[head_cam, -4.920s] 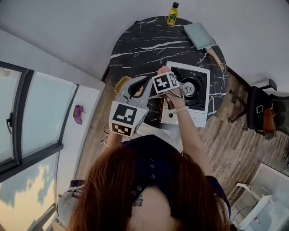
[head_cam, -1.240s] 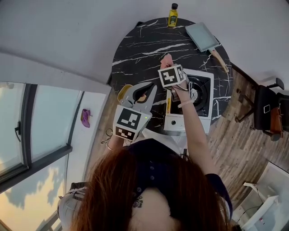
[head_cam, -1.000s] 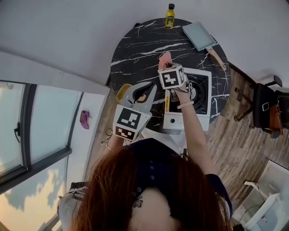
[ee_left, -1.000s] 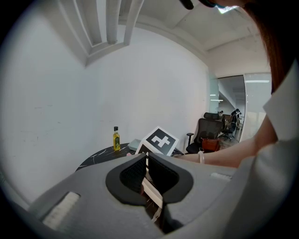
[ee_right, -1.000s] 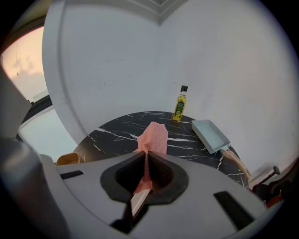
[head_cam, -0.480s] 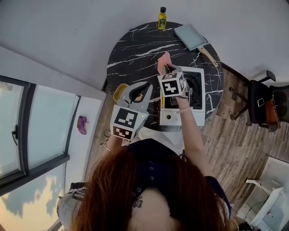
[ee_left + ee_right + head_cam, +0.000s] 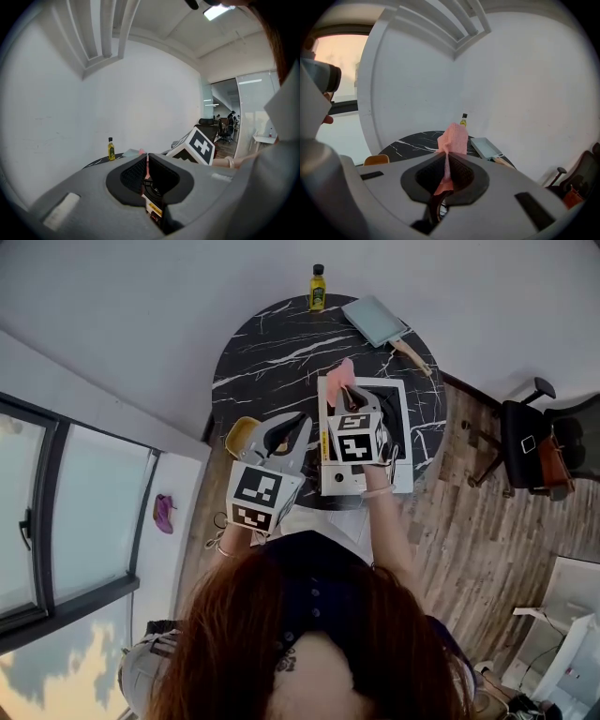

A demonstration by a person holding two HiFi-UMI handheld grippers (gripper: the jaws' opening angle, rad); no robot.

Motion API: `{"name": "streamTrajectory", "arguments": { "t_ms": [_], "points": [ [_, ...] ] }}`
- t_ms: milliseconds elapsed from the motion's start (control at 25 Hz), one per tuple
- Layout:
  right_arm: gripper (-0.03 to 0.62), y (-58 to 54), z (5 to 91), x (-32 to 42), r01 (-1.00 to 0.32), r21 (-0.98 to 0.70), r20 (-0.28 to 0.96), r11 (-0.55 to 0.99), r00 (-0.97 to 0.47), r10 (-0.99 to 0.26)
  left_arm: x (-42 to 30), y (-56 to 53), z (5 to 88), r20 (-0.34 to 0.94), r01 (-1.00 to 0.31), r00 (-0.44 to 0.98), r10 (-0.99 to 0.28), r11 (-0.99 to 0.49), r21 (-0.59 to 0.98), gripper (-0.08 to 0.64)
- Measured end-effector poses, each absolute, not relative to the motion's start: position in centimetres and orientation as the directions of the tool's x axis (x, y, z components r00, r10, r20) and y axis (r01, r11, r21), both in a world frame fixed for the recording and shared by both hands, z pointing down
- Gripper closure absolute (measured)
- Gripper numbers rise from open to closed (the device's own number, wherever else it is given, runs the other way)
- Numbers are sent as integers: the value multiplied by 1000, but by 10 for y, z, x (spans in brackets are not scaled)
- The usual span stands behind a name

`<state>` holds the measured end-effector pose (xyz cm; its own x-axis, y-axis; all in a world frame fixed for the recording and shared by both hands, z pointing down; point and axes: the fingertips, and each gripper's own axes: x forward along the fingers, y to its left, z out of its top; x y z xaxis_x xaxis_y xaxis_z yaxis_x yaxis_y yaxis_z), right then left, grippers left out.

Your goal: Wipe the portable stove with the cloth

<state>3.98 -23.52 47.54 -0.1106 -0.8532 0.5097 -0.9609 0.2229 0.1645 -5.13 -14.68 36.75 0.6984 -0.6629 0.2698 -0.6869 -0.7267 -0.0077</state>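
Black marble table [image 7: 272, 343], portable stove [image 7: 402, 432] on its near right part. Left gripper [image 7: 298, 423] beside the stove, jaws pressed together, nothing between. Right gripper [image 7: 448, 164] over the stove's far-left corner, clamped on the pink cloth [image 7: 453, 136], which stands up past the fingertips.

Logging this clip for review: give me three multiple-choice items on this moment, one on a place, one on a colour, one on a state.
1. The bottle stands: A at the table's far edge; B at its near edge; C in its middle.
2. The cloth is: A blue; B pink; C white.
3. The right claw is: A open, empty; B shut on the cloth; C shut on the bottle.

Answers: 1 A, it stands by the rim farthest from the person. 2 B, both views show pink. 3 B, the cloth is pinched between closed jaws.
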Motion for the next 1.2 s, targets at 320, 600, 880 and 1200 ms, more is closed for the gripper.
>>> {"name": "streamTrajectory", "arguments": {
  "t_ms": [320,600,880,1200],
  "points": [
    [569,-194,455,59,-984,114,449,135,-70,-891,-43,-126,362,246,-672,717,-652,-740,-6,537],
    [569,-157,424,70,-989,122,373,85,-34,-927,-40,-108,351,210,-672,723,-658,-740,-7,537],
    [570,-118,400,71,-991,120,306,54,-15,-952,-45,-90,343,179,-675,724,-667,-738,-17,537],
    [571,-75,377,74,-990,137,235,22,11,-972,-40,-58,335,147,-659,740,-656,-751,-35,537]
  ]
}}
